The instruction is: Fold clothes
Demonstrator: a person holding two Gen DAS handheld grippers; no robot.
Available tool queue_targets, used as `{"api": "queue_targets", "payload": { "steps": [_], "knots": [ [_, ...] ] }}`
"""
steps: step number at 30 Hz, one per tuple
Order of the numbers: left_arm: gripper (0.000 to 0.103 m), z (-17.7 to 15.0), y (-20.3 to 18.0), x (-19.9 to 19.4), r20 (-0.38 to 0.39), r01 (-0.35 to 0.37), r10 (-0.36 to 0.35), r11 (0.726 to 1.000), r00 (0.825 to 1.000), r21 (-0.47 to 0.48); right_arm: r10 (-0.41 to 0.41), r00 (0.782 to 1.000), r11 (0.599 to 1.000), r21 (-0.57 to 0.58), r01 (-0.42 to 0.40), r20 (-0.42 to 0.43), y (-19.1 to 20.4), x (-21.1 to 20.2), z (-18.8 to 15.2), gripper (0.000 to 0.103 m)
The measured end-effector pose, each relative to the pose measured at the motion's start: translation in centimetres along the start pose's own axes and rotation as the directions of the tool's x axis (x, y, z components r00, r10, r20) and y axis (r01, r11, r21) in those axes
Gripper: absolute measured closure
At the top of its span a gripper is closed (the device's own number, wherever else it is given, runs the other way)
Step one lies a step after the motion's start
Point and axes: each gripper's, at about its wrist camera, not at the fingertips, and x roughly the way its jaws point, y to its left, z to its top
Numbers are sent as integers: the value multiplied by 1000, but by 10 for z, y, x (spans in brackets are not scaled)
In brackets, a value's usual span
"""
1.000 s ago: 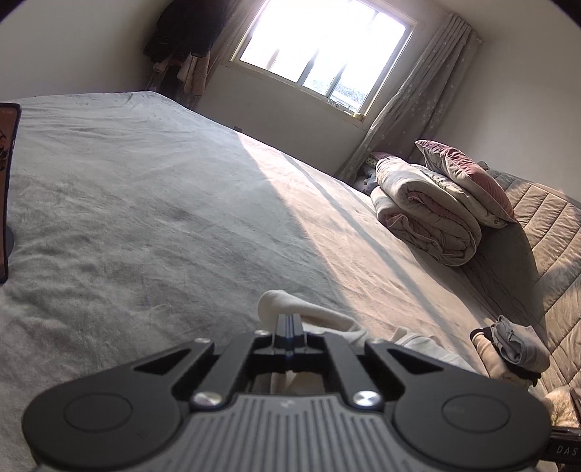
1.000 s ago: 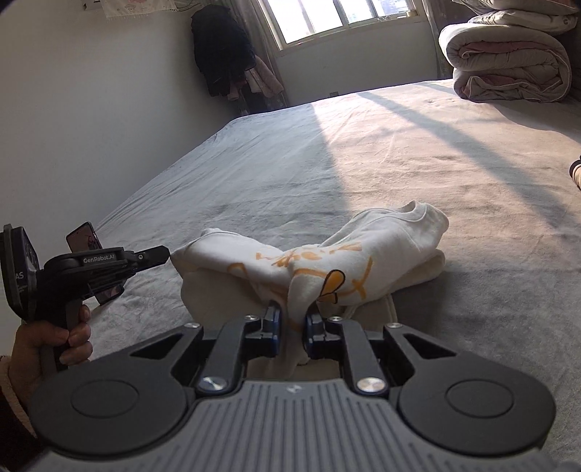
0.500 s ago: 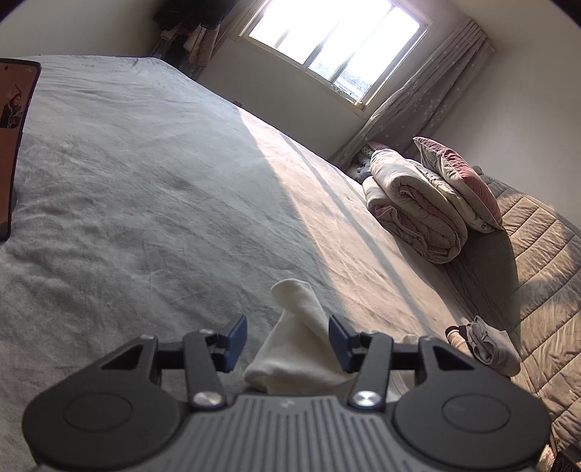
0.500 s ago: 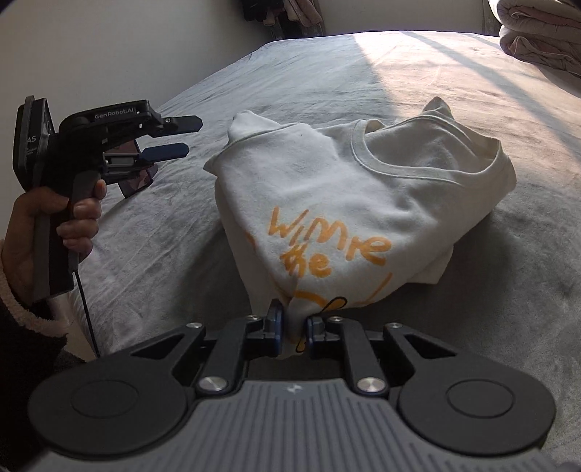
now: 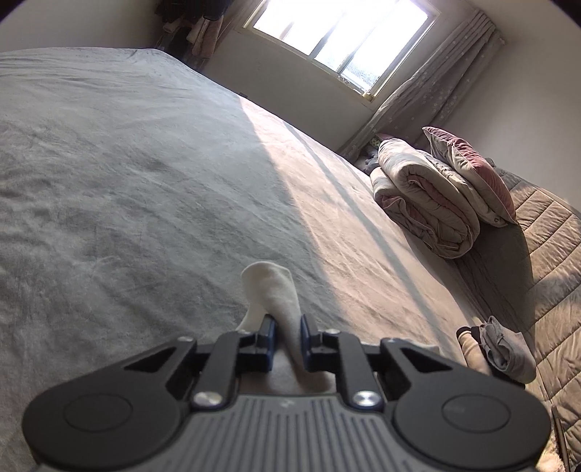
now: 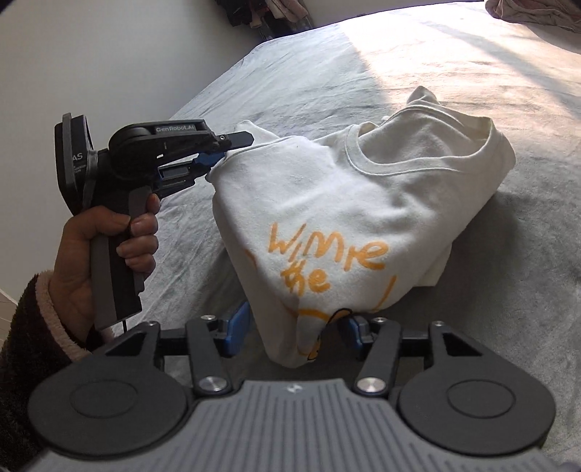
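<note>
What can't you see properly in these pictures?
- Shirt print: right view; its lower part folds under and runs behind the right gripper, so the words stop at "the".
- Shirt in left view: only a white fold pokes past the left gripper.
- Window: left view, glare hides outside.

white sweatshirt (image 6: 363,203) orange lettering, grey bedspread (image 6: 508,90)

One white sweatshirt (image 6: 363,203) is lying on one bed (image 5: 127,163). Two claws are showing: the left claw (image 6: 221,159) and the right claw (image 6: 294,330). One rolled quilt (image 5: 425,207) is sitting with one pillow (image 5: 472,170) on it. One small grey bundle of clothing (image 5: 504,348) is resting near the bed's edge. One window (image 5: 341,32) is letting in light beside one curtain (image 5: 432,94).
</note>
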Motion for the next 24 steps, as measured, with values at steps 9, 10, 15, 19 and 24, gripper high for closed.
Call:
{"api": "queue_targets", "payload": {
  "steps": [9, 10, 15, 19, 24],
  "knots": [
    [94, 14, 3, -28, 192, -34, 30, 999, 981, 17, 27, 996, 996, 81, -34, 85, -17, -27, 18, 38],
    [94, 16, 3, -30, 212, -47, 41, 999, 976, 21, 17, 995, 996, 86, -26, 100, -19, -30, 20, 36],
    [94, 24, 13, -34, 266, -92, 86, 996, 960, 11, -41, 985, 993, 114, 22, 167, -33, -38, 26, 34],
    [94, 28, 24, -28, 253, -133, 127, 991, 959, 4, -97, 976, 990, 123, 74, 197, -39, -32, 33, 34],
    [94, 30, 36, -22, 249, -181, 165, 983, 954, 40, -201, 954, 978, 103, 182, 221, -53, -14, 57, 34]
  ]
}}
